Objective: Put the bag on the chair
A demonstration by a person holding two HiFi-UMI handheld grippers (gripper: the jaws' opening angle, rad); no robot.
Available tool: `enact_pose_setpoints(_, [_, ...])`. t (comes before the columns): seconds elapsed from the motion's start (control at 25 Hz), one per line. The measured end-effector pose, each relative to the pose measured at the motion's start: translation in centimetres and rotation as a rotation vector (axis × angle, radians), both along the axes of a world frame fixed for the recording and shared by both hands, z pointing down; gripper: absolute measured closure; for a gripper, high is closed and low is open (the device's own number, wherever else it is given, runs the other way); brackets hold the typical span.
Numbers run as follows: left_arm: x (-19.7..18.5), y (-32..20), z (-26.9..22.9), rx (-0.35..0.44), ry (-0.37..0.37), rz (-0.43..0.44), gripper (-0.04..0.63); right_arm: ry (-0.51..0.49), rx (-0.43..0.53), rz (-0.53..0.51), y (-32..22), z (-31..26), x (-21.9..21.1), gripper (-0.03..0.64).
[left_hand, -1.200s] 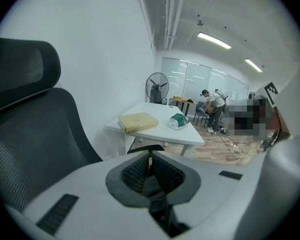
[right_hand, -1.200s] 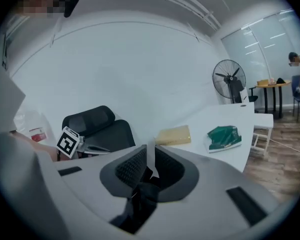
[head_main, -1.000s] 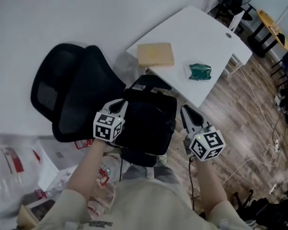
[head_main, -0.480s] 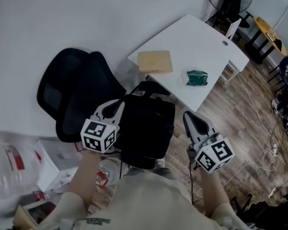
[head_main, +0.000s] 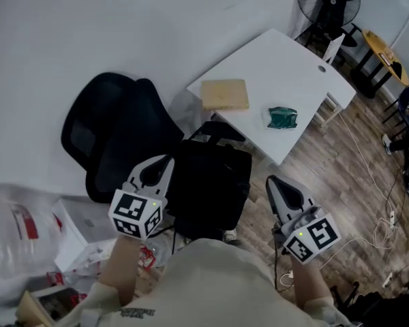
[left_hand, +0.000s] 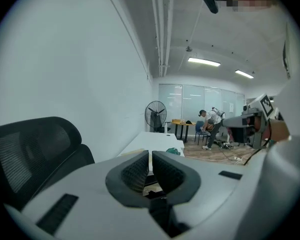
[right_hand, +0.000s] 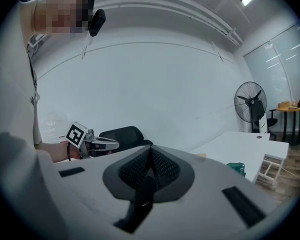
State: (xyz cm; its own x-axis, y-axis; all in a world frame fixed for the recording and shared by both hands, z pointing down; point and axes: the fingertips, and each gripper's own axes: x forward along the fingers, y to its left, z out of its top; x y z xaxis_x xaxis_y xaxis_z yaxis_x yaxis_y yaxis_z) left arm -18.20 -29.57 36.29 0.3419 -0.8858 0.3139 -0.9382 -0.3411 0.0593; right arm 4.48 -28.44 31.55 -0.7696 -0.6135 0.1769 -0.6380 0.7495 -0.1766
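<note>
Left claw: slightly spread, a narrow slit, nothing in it.
Right claw: pressed together, empty.
Bag: between both claws, lower, gripped by neither.
Chair: beyond left claw, beside bag.

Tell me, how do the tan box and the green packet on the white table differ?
The tan box is flat, rectangular and larger; the green packet is smaller and crumpled. The tan box lies nearer the wall, the green packet nearer the wooden floor. Both rest on the white table, apart.
</note>
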Motion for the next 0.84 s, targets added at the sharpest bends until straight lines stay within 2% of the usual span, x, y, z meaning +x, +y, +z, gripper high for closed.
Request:
enact_pose_setpoints(0.2, [0.2, 2.0, 0.2, 0.002, -0.012, 0.018, 0.56, 0.005, -0.037, -0.002, 0.4, 1.1, 0.0, 0.595])
enact_pose_setpoints(0.36, [-0.3, 2.8, 0.8, -0.016, -0.023, -0.006, 0.56, 0.04, -0.046, 0.003, 0.3, 1.9, -0.3, 0.595])
enact_pose_setpoints(0.68, [-1.0, 3.6, 0.4, -0.009, -0.008, -0.027, 0.56, 0.063, 0.0, -0.012, 0.9, 0.9, -1.7, 0.595])
enact_pose_setpoints(0.84, [-1.7, 3.8, -0.3, 0.011, 0.018, -0.053, 0.56, 0.043, 0.031, -0.013, 0.9, -0.1, -2.7, 0.595])
